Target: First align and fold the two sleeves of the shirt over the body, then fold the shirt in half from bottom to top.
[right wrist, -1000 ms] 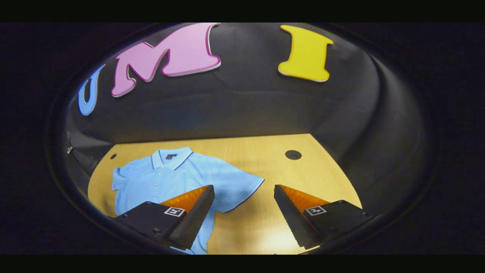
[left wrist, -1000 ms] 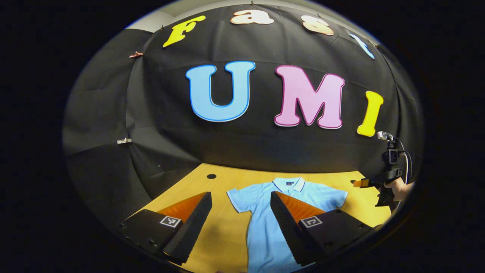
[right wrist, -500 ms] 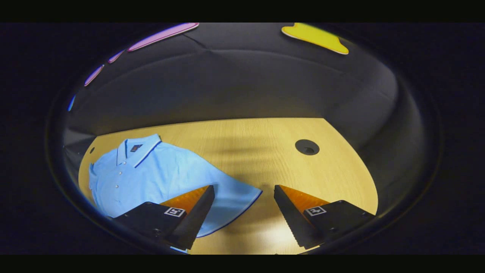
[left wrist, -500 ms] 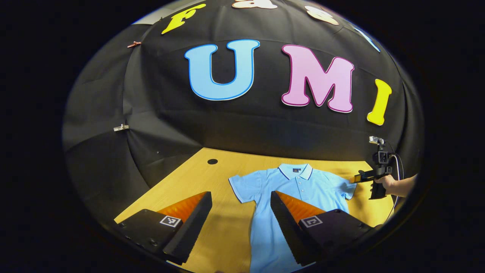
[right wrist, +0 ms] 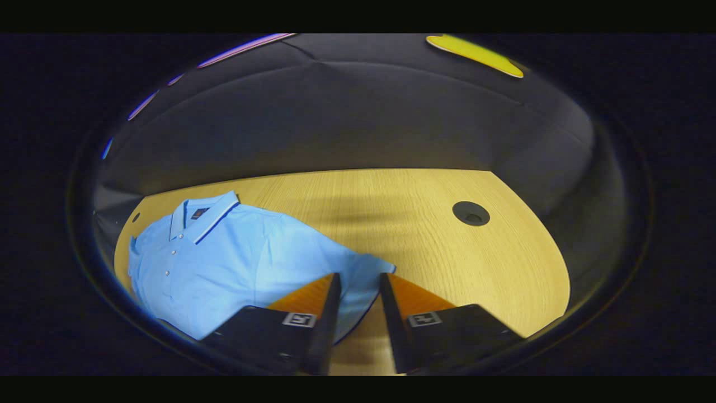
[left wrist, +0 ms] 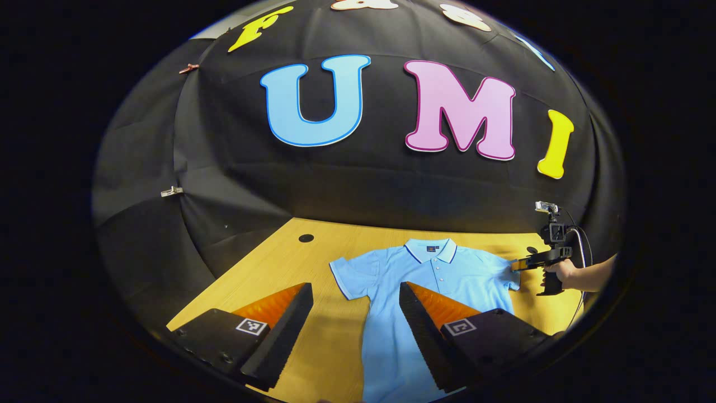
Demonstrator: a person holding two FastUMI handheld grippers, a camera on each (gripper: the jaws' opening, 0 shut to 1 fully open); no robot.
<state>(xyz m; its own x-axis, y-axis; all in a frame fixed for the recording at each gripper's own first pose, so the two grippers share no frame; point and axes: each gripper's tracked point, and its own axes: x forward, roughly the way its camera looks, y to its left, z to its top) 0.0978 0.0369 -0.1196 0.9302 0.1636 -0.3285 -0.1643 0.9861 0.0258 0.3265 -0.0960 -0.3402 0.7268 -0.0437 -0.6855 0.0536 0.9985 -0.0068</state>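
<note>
Half a second back the right gripper [right wrist: 354, 280] was wide open, now it's narrowed around the shirt [right wrist: 235, 252]'s sleeve edge on the table [right wrist: 436, 246], not clearly clamped yet, while the left gripper [left wrist: 356, 291] hovers agape, so sleeve-folding's starting.

In the left gripper view, the polo shirt [left wrist: 442, 280] runs out of sight at the bottom edge, so its hem cannot be seen, and the left gripper [left wrist: 355, 330] covers part of its body. The person's forearm [left wrist: 593, 275] beyond the shirt's far sleeve is cut off by the edge. In the right gripper view, the right gripper [right wrist: 358, 319] hides the end of the near sleeve [right wrist: 363, 280], so contact cannot be told. The chest logo [right wrist: 196, 213] is too small to read.
</note>
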